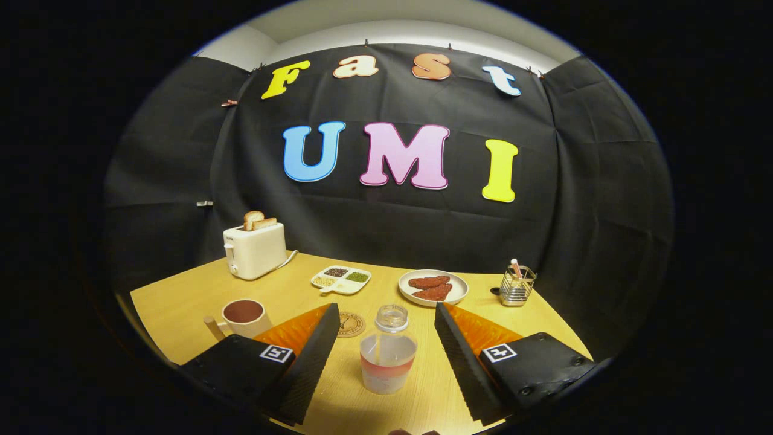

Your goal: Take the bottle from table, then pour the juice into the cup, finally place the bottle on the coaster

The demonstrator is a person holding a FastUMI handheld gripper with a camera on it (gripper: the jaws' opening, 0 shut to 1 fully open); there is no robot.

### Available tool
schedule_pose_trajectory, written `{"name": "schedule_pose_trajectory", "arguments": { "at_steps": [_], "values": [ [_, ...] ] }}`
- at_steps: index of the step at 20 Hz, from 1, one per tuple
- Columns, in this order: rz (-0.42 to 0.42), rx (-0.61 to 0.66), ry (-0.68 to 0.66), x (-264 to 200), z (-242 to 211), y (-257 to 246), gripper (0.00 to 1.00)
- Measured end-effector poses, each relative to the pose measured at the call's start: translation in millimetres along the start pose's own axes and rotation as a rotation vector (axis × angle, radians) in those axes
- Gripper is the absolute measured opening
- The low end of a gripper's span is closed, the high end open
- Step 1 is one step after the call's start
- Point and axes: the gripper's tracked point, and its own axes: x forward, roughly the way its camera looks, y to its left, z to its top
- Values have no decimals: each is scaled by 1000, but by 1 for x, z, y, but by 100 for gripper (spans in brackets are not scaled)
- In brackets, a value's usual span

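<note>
The gripper (386, 341) stood wide open, its fingers flanking but clear of the clear plastic bottle of pinkish juice (388, 350) upright on the wooden table (181, 308). The round coaster (350, 324) lay just beyond, the cream cup (243, 316) far left.

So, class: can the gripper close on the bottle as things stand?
Probably yes. The gripper is open with the bottle upright between its fingers, a gap on each side and nothing in between; the cup stands off to one side.

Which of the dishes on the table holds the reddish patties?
The round plate, beyond the open tool; the divided tray beside it holds grains and seeds.
</note>
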Motion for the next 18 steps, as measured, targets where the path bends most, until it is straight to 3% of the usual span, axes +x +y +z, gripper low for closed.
{"name": "schedule_pose_trajectory", "arguments": {
  "at_steps": [18],
  "values": [
    [-13, 60, 69, 41, -70, 1, 98]
  ]
}}
